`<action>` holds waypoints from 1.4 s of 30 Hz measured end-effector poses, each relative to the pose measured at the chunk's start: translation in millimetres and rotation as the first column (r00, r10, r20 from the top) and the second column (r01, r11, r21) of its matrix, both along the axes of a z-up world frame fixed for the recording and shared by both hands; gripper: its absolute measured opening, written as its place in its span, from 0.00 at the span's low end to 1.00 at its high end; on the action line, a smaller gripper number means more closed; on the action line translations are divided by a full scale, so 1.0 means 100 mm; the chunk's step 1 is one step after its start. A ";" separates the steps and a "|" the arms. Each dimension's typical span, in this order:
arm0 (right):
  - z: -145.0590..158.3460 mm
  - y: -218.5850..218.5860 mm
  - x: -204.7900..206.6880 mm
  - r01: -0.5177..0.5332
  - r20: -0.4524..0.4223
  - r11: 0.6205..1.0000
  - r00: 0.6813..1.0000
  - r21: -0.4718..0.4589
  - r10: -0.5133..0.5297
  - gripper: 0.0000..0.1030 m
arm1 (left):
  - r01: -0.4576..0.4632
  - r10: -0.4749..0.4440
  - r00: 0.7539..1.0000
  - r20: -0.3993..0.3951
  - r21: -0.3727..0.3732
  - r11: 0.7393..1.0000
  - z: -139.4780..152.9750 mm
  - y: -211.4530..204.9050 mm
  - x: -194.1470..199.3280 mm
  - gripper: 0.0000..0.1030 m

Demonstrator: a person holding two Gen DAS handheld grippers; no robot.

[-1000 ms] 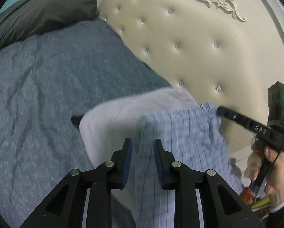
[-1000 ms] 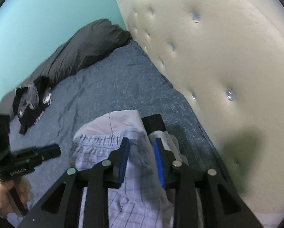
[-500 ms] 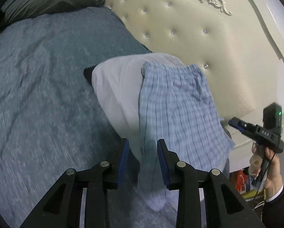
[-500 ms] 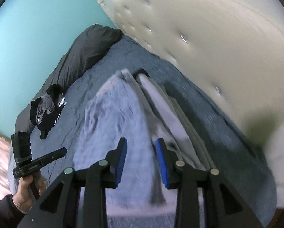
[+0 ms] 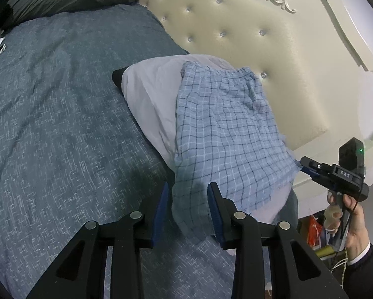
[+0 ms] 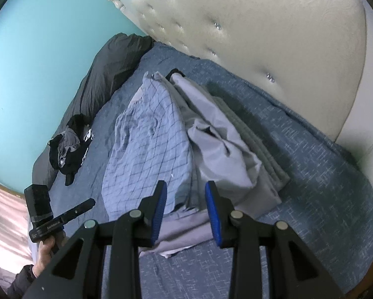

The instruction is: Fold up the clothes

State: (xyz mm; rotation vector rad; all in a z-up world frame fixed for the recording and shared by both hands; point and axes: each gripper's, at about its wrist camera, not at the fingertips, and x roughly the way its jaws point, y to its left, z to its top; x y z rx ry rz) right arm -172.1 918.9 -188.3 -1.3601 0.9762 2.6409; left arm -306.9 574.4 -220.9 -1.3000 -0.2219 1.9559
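We see the left claw [image 5: 186,214] with its jaws apart, a corner of the blue checked shorts [image 5: 226,134] drooping loose between them without being pinched. The right claw [image 6: 185,210] is also parted, above the near edge of the shorts [image 6: 146,154] and the grey clothes [image 6: 224,144] beneath. Beyond, the pile rests on the blue bedspread [image 5: 56,104] beside the cream headboard [image 5: 248,25].
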 end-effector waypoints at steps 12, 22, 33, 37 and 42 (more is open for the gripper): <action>-0.11 -0.05 0.02 0.009 0.023 1.000 1.000 0.025 -0.009 0.06 | 0.015 -0.015 1.000 -0.019 0.001 1.000 0.06 -0.02 0.05 0.36; 0.06 0.05 0.02 0.016 -0.003 0.999 1.000 0.043 -0.016 0.04 | 0.031 -0.031 0.999 -0.020 0.004 1.000 0.08 0.00 0.11 0.36; 0.12 0.29 -0.01 0.055 0.026 0.997 0.998 0.060 -0.056 0.04 | 0.046 -0.046 0.999 0.004 0.011 0.999 0.02 0.04 0.14 0.36; 0.06 0.36 -0.04 0.059 0.048 0.997 0.997 0.055 -0.062 0.04 | 0.063 -0.063 0.998 0.018 0.014 0.998 -0.03 0.09 0.19 0.37; 0.01 0.38 -0.06 0.062 0.054 0.997 0.996 0.044 -0.064 0.04 | 0.092 -0.093 0.995 0.034 0.026 0.995 -0.10 0.15 0.26 0.42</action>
